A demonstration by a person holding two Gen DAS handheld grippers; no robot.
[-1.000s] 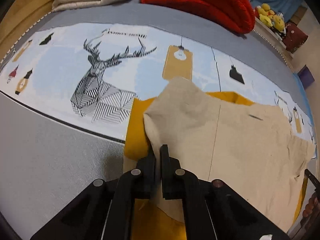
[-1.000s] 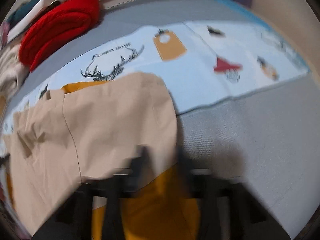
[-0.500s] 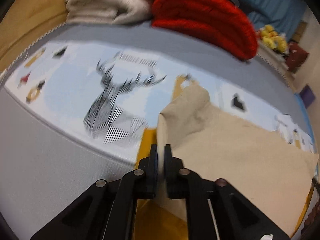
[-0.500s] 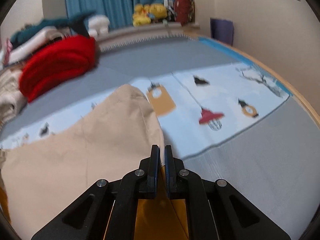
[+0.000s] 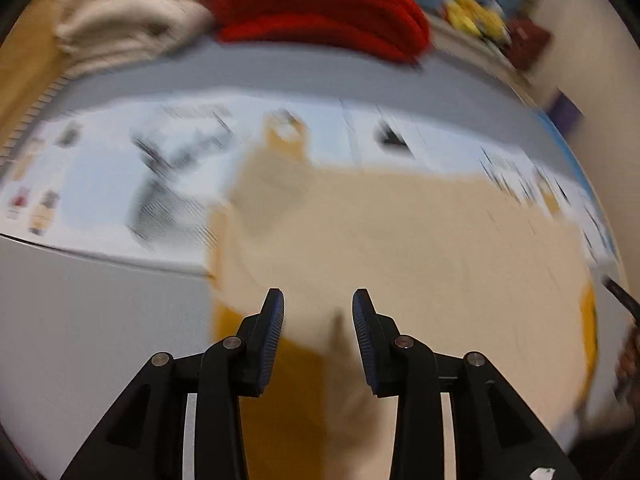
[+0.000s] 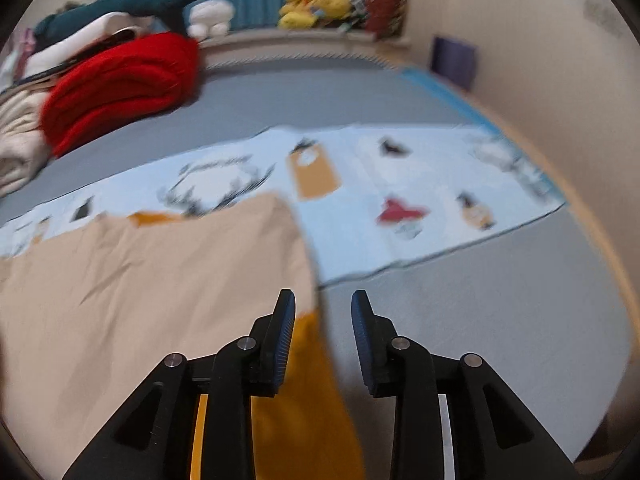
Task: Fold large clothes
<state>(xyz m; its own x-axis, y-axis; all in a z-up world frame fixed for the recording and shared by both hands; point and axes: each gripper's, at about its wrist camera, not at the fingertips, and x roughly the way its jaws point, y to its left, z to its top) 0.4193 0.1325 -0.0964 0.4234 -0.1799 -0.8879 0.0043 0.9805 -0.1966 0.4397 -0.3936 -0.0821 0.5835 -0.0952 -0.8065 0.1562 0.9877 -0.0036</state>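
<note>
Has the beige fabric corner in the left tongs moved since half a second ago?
Yes. The beige fabric has dropped from between the opening left tongs and now lies flatter, below the deer print.

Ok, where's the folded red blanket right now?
The folded red blanket lies at the far left of the bed in the right wrist view, on the grey cover beside the cream bedding and in front of the shark plush.

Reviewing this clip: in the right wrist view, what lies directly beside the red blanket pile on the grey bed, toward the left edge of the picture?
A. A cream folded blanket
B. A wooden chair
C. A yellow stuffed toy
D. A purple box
A. The cream folded blanket sits against the red blanket pile at the left edge; the yellow toys and the purple box stand far off by the curtain and wall.
</note>
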